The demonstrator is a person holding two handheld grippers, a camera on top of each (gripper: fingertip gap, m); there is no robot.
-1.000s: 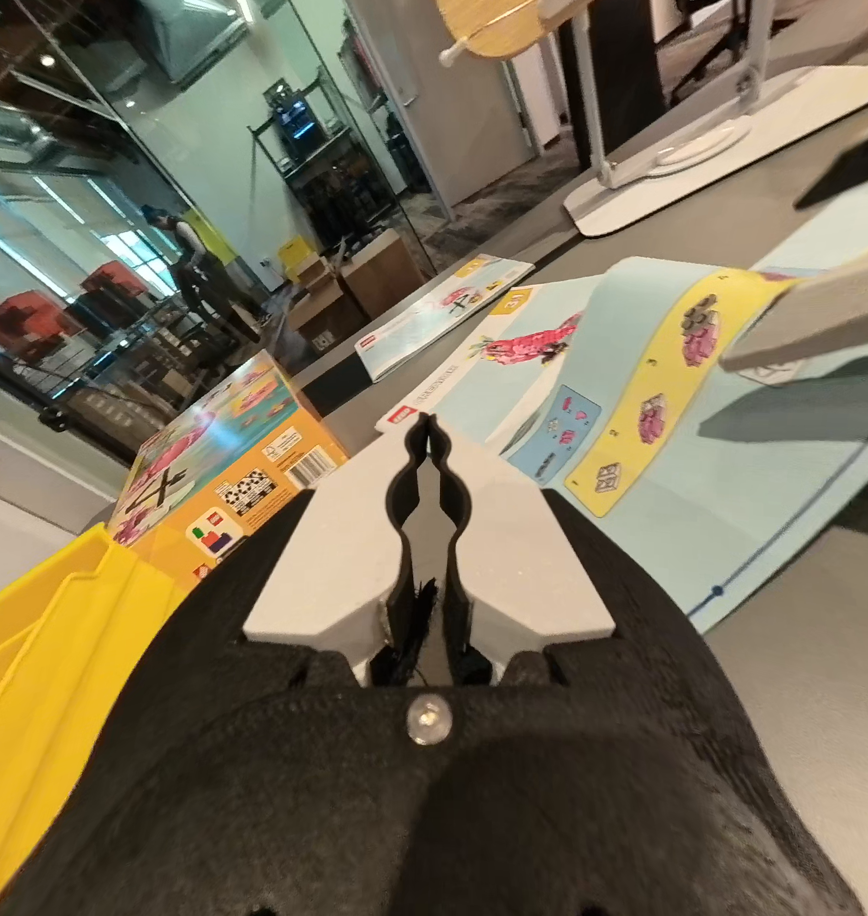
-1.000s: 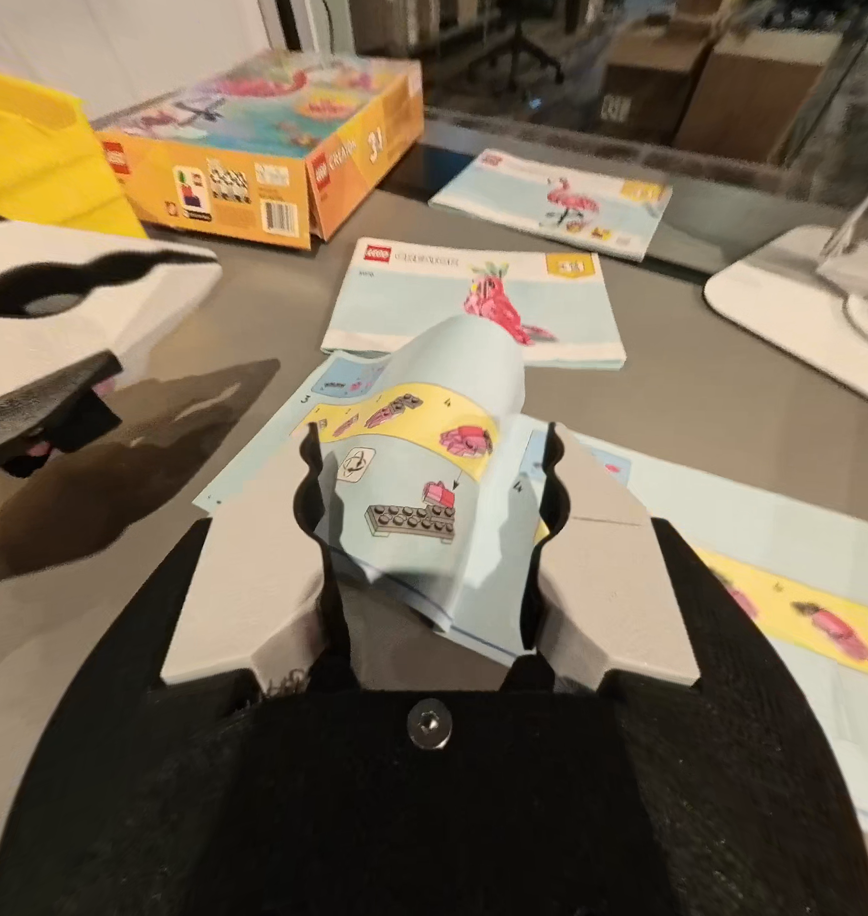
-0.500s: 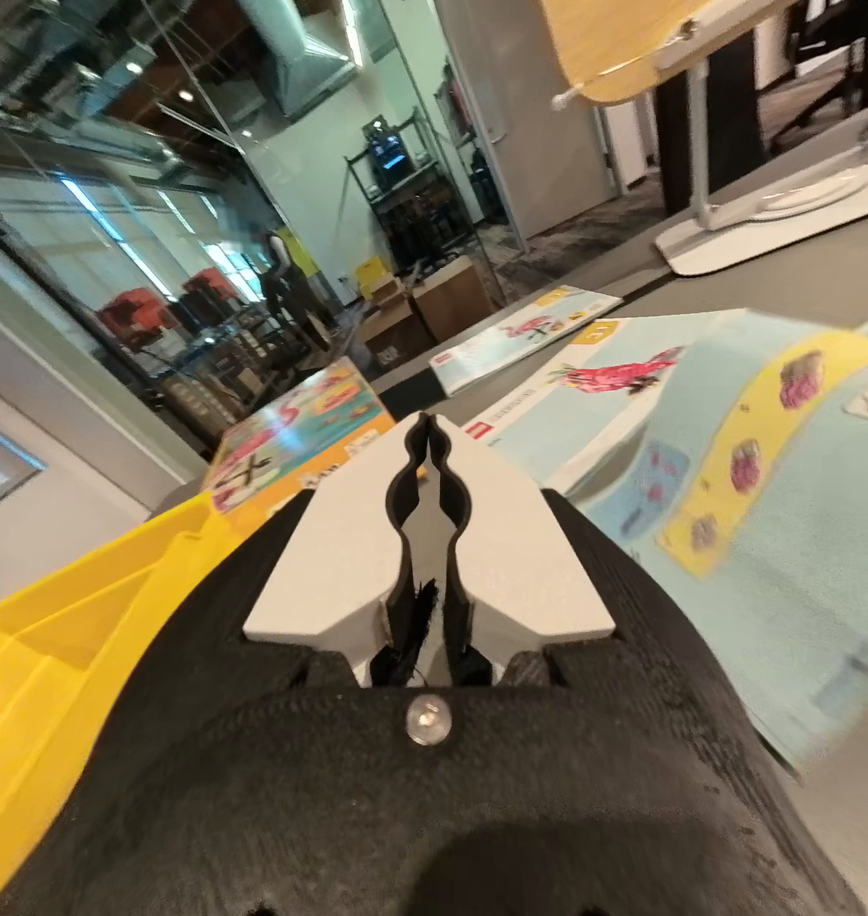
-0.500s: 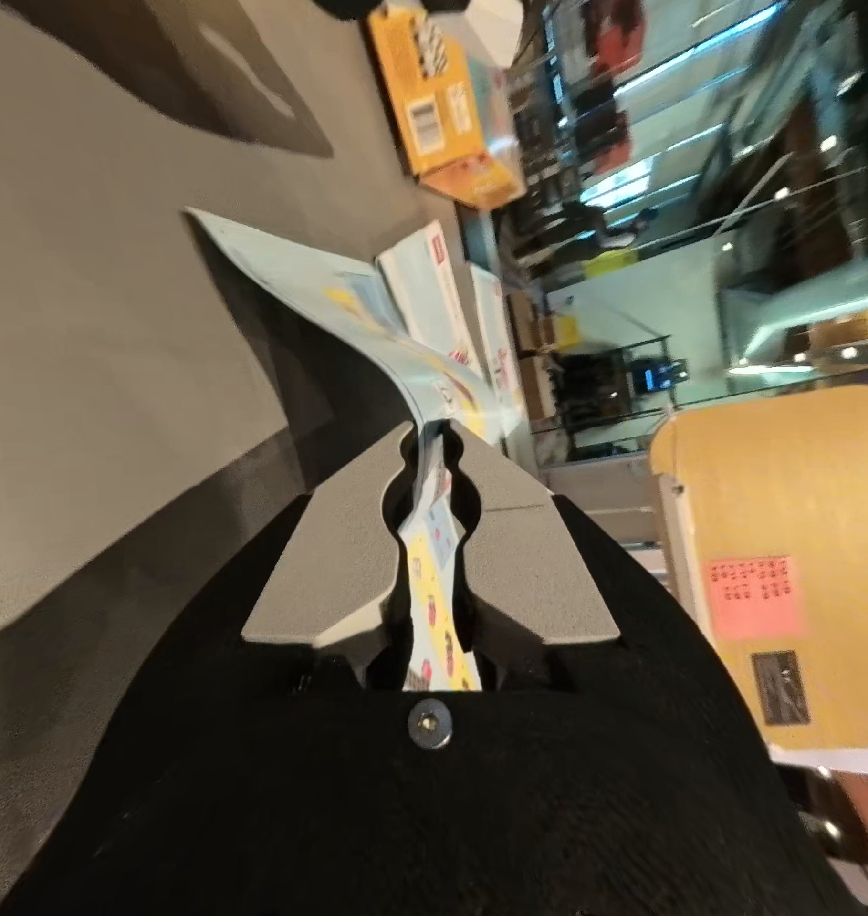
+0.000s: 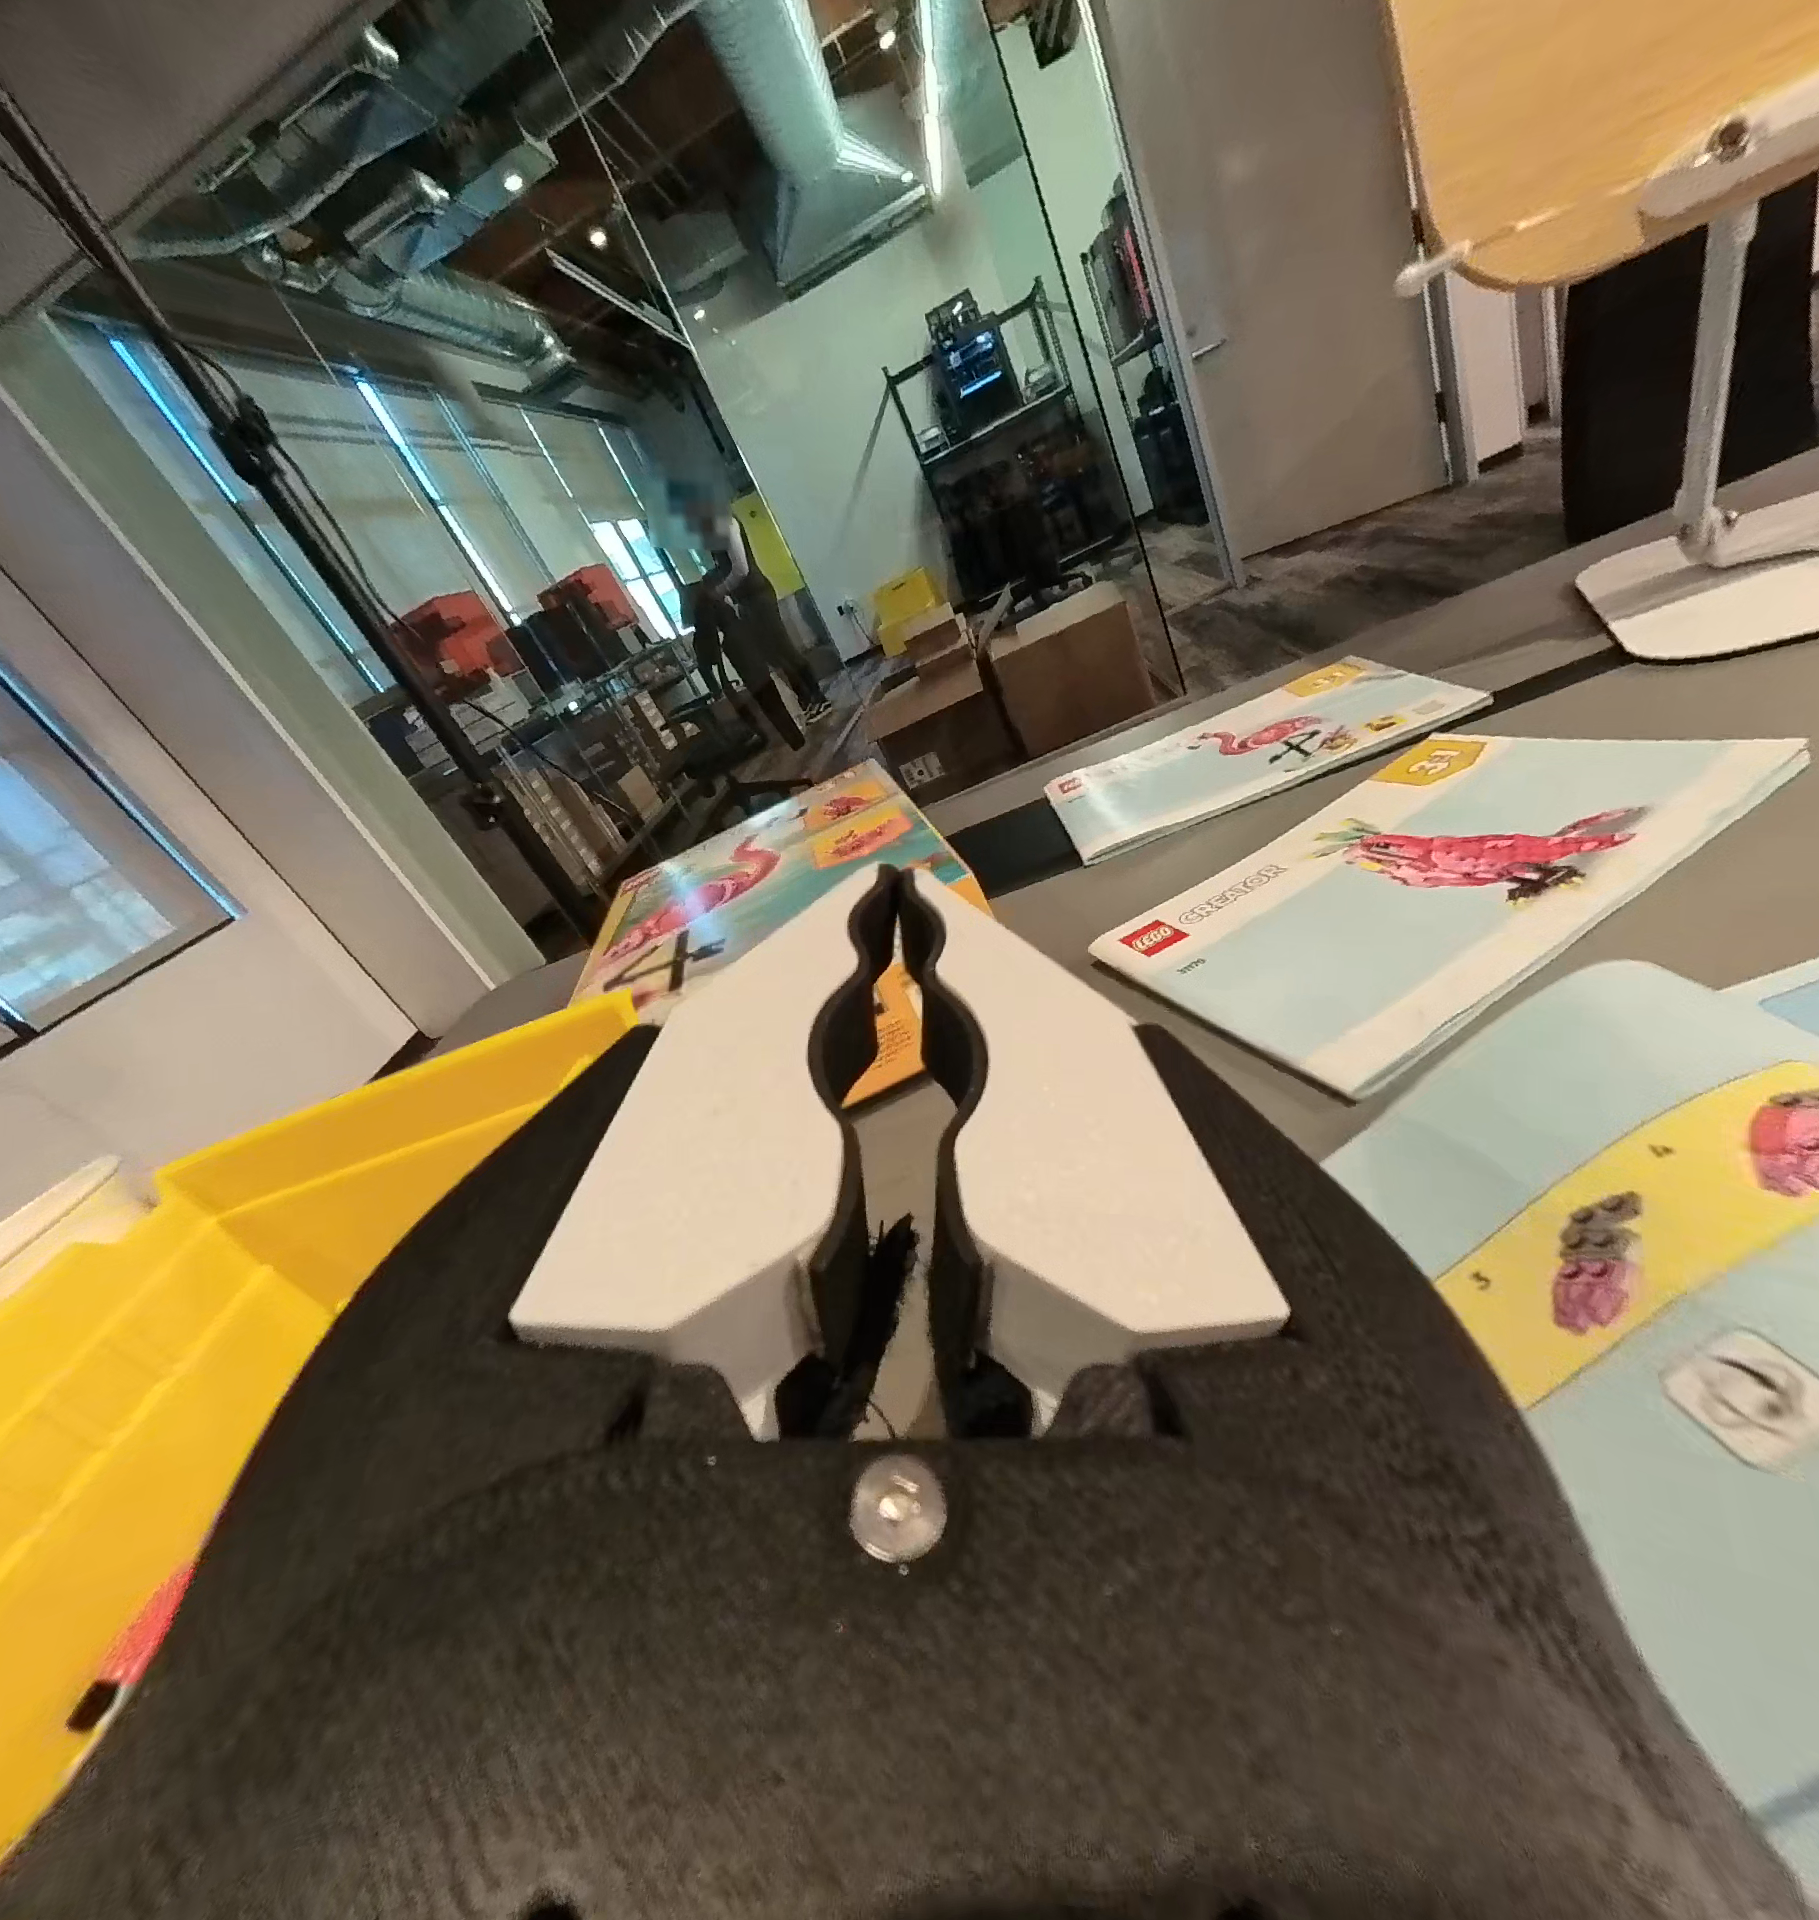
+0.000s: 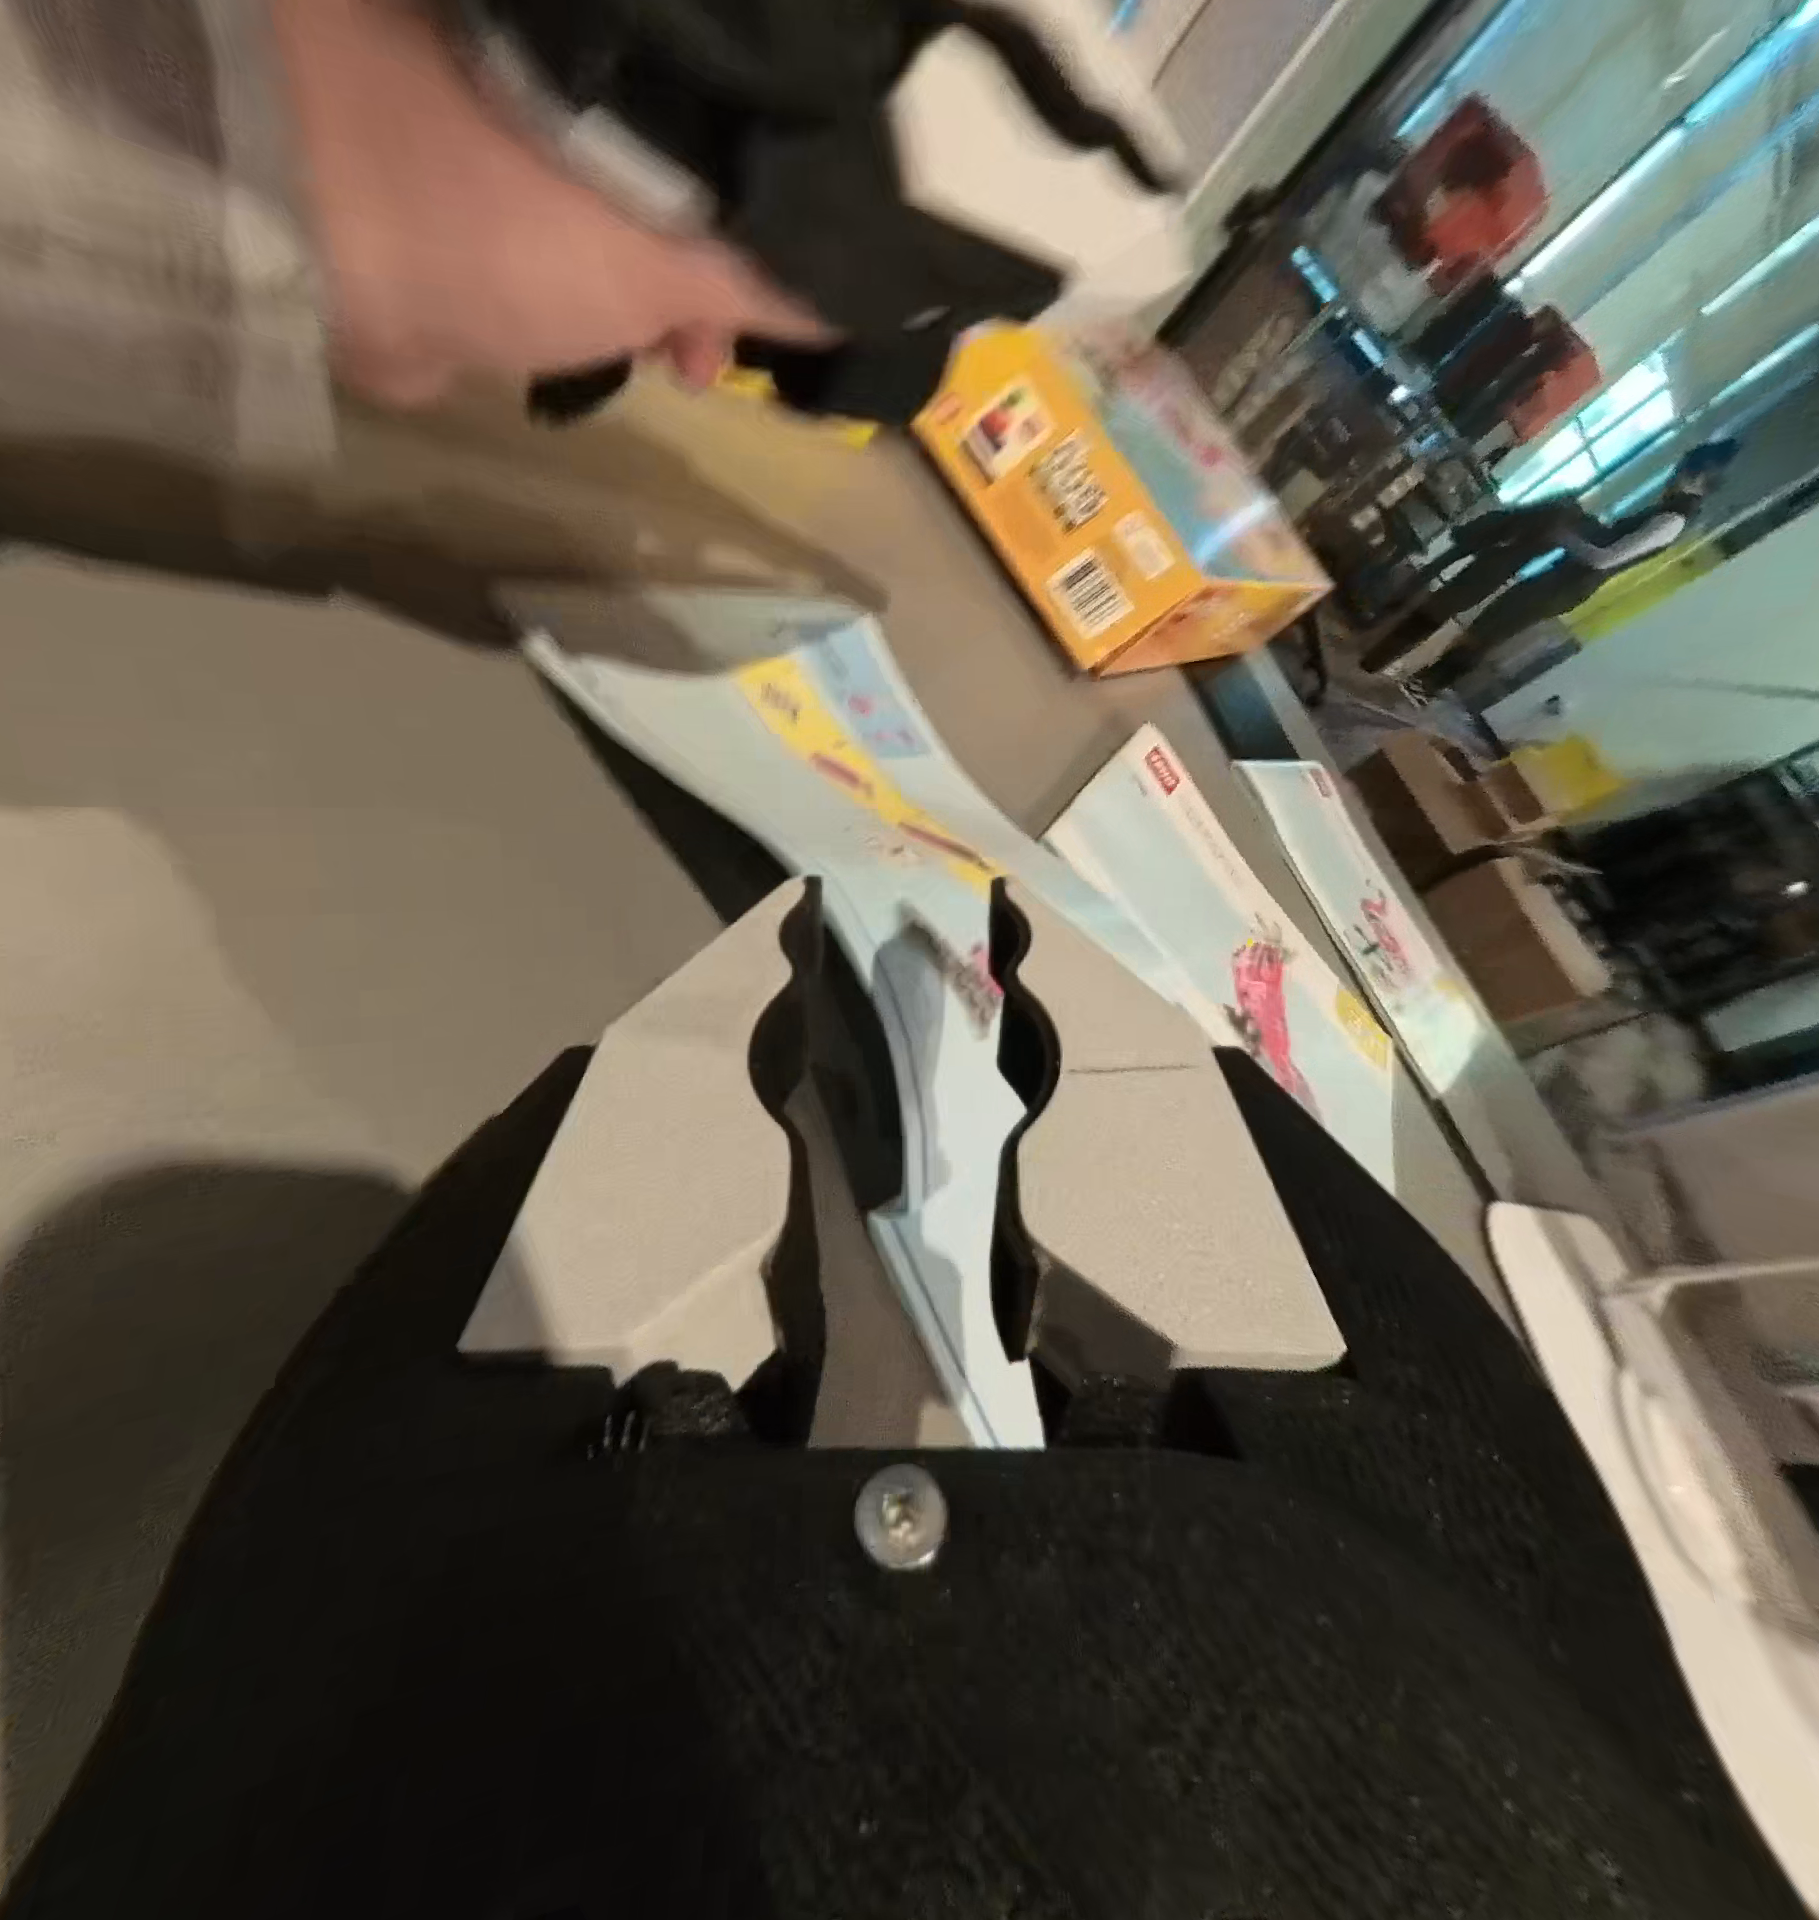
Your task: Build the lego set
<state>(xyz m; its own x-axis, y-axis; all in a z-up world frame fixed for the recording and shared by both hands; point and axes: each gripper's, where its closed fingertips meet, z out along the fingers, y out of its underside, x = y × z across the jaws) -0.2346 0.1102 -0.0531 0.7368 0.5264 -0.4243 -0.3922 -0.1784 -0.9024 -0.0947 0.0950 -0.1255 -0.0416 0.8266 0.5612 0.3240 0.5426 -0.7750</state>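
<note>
Lego set isn't being built yet: no loose bricks show in either view, only paper and packaging. What changed: a sec ago the right claw point(image 6: 900, 904) stood wide over the open instruction booklet point(image 6: 863, 800); half a sec ago it was pinched on a page w/ the view rolled sideways; now its fingers stand partly spread again, w/ the page edge lying loose between them, touching neither pad as far as I can tell through the blur. So the page looks just released, i.e. a page turn done or nearly done. Left claw point(image 5: 900, 883) is unchanged, pressed together w/ nothing in it, though its view has swung up and away from the booklet. Meaning for the task, as I judge it: still in the read-the-steps phase, approx zero build progress; next is finding the parts for the shown step. Taking the booklet as landmark: it lies open on the grey table point(image 5: 1040, 914), one page arched up, pale blue w/ a yellow strip of pink and grey part drawings. Just beyond it lie two closed booklets point(image 5: 1445, 914), pale blue w/ pink bird models on the covers. Further beyond, left, sits the orange set box point(image 6: 1113, 509), closed as far as shows. Left of the booklet, near the left claw, is a yellow bin point(image 5: 209, 1299); contents mostly hidden. A hand point(image 6: 531, 281) on the other tool blurs across above the booklet.
</note>
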